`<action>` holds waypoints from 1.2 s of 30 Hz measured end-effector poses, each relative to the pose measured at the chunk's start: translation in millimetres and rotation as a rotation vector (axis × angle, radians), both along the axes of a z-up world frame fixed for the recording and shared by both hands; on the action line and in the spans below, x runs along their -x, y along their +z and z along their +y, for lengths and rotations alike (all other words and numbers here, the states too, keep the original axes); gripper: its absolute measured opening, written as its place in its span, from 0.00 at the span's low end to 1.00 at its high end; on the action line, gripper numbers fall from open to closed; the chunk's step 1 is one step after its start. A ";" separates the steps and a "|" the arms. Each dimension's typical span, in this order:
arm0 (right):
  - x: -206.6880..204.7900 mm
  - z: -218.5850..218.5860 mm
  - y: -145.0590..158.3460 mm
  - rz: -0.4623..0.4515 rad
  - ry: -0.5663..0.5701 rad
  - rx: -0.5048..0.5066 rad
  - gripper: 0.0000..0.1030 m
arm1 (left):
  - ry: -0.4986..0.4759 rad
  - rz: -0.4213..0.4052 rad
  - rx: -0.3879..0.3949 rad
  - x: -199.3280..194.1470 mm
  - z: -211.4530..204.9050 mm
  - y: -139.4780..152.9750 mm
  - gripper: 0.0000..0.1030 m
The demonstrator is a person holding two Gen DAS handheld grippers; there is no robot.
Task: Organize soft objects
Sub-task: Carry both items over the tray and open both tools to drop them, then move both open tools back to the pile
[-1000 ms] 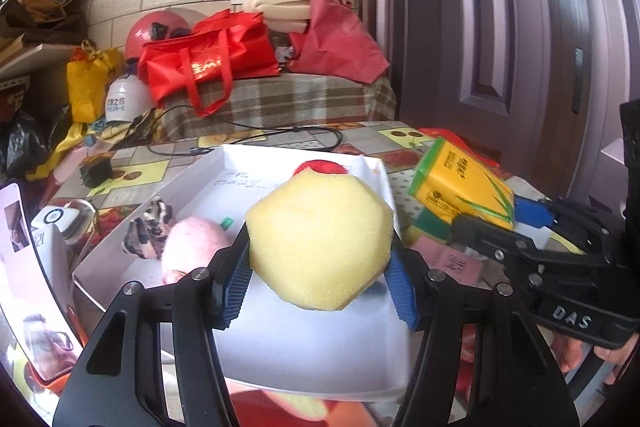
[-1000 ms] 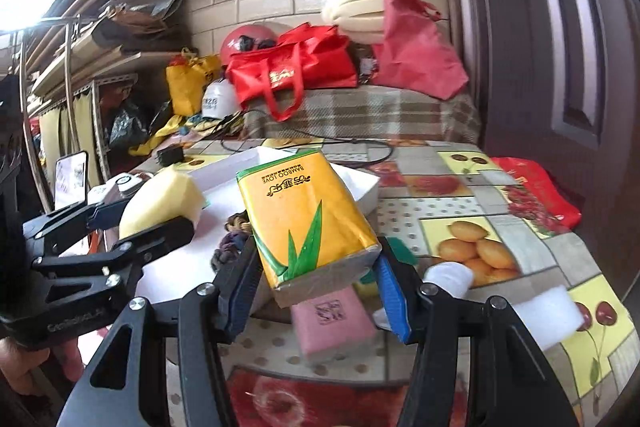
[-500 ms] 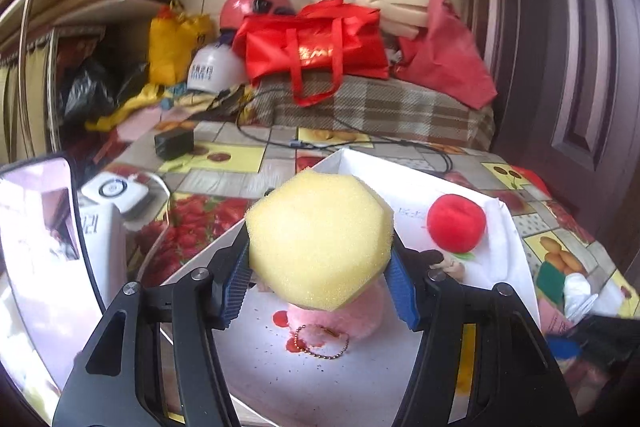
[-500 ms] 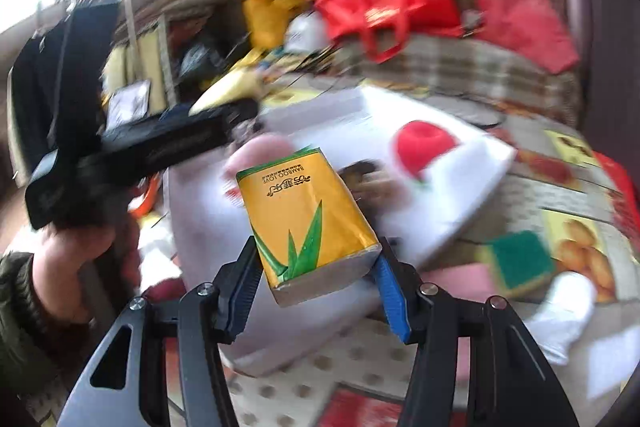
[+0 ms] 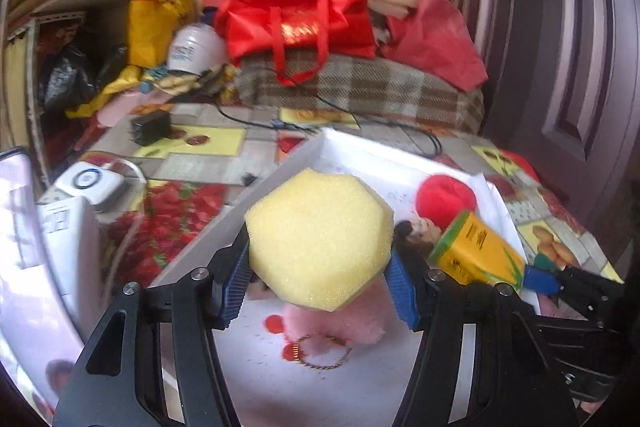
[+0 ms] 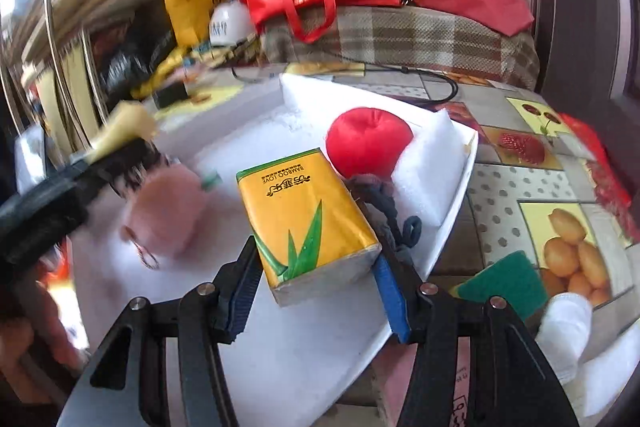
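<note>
Yellow sponge [image 5: 318,241], many-sided, clamped between the blue pads [image 5: 236,279] of the left gripper [image 5: 318,287], jaws part open and pressing on both its sides. Held in the air above the white tray [image 5: 296,163], near the tray's left edge, with a pink fluffy ball [image 5: 356,319] lying on the tray floor directly under it and a thin chain ring [image 5: 320,355] beside that ball. Seen also from the right wrist as a pale yellow blur [image 6: 124,131] at the tip of the dark left gripper [image 6: 100,163], over the left side of the tray.

Yellow tissue pack [image 6: 306,223] with a green leaf print, gripped by the right gripper [image 6: 316,291], jaws part open, blue pads [image 6: 390,299] tight on its two long sides. Held above the tray [image 6: 460,187], toward its right edge, tilted with the printed face up. From the left wrist, same pack [image 5: 476,253] visible to the right of the sponge.

On the tray floor, toward the far right corner: red plush apple [image 6: 368,141], and just in front of it a small dark knitted toy [image 6: 380,207], partly hidden behind the pack. Pink ball [image 6: 166,211] blurred in this view.

Off the tray, on the fruit-patterned tablecloth [image 6: 508,187] by the right edge: green scouring pad [image 6: 504,283] and a white cloth [image 6: 568,319], both near the right gripper's arm.
</note>
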State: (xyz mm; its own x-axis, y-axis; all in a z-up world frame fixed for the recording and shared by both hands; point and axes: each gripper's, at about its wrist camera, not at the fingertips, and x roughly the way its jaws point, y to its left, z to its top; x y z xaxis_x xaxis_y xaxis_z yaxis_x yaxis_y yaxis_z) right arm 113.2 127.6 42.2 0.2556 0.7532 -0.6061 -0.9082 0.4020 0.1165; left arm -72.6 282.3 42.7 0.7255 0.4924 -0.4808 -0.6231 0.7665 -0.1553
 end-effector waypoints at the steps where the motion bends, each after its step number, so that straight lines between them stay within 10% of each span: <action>1: 1.7 -2.9 1.7 -0.006 0.000 -0.014 0.53 | -0.011 0.022 0.005 -6.3 -0.2 -1.5 0.58; 6: 7.9 -2.6 4.6 0.007 0.018 -0.046 0.62 | 0.020 0.012 -0.006 -5.5 -1.9 0.1 0.64; 8: 10.0 -1.9 5.8 -0.008 0.017 -0.046 0.86 | 0.033 -0.003 -0.008 -1.7 -1.7 0.5 0.89; 10: 9.5 -0.7 7.1 -0.025 0.015 -0.057 0.87 | 0.044 -0.020 -0.023 2.3 -4.3 2.4 1.00; 13: 13.2 -2.8 9.3 -0.058 0.008 -0.071 1.00 | 0.045 -0.017 -0.046 2.7 -7.6 3.9 1.00; 36: 18.5 -30.6 17.5 -0.096 -0.077 -0.189 1.00 | 0.061 -0.082 -0.110 14.2 -20.1 9.9 1.00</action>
